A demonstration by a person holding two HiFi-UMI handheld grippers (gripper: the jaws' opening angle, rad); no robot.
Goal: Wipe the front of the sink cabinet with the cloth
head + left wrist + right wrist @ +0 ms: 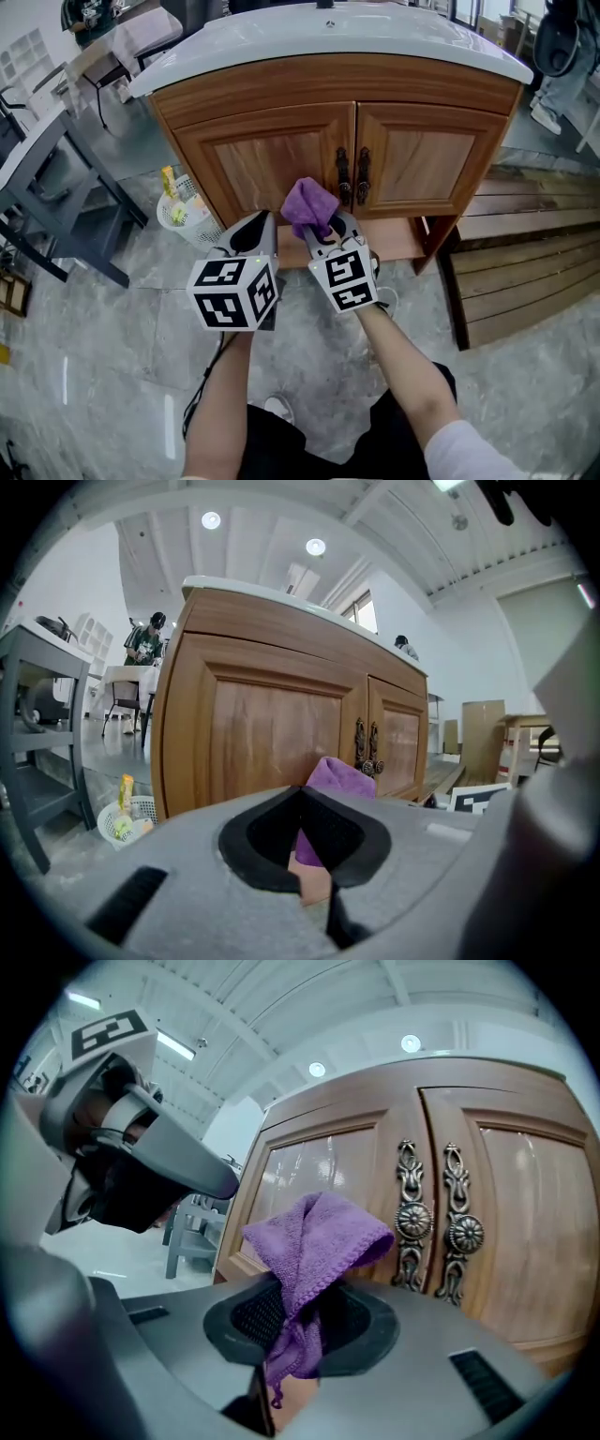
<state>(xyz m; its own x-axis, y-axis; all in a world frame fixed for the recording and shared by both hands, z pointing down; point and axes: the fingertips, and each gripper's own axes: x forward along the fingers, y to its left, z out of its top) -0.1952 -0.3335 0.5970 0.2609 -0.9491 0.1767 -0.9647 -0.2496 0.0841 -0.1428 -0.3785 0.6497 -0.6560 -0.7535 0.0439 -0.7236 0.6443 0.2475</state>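
Right tool (326, 228) clamped on the purple cloth (309, 204); left tool (265, 223) just beside it, jaws together, empty. Cloth is bunched near the sink cabinet (272, 159) front, by the handles (352, 175). Wiping well likely needs the cloth pressed flat, stroking across panels and steering round the handles. White basket (187, 217) far left, wooden slats (525, 272) right; neither blocks.

Head view steeply down onto the cabinet (281, 155); both gripper views low, close, toward its doors (525, 1232).
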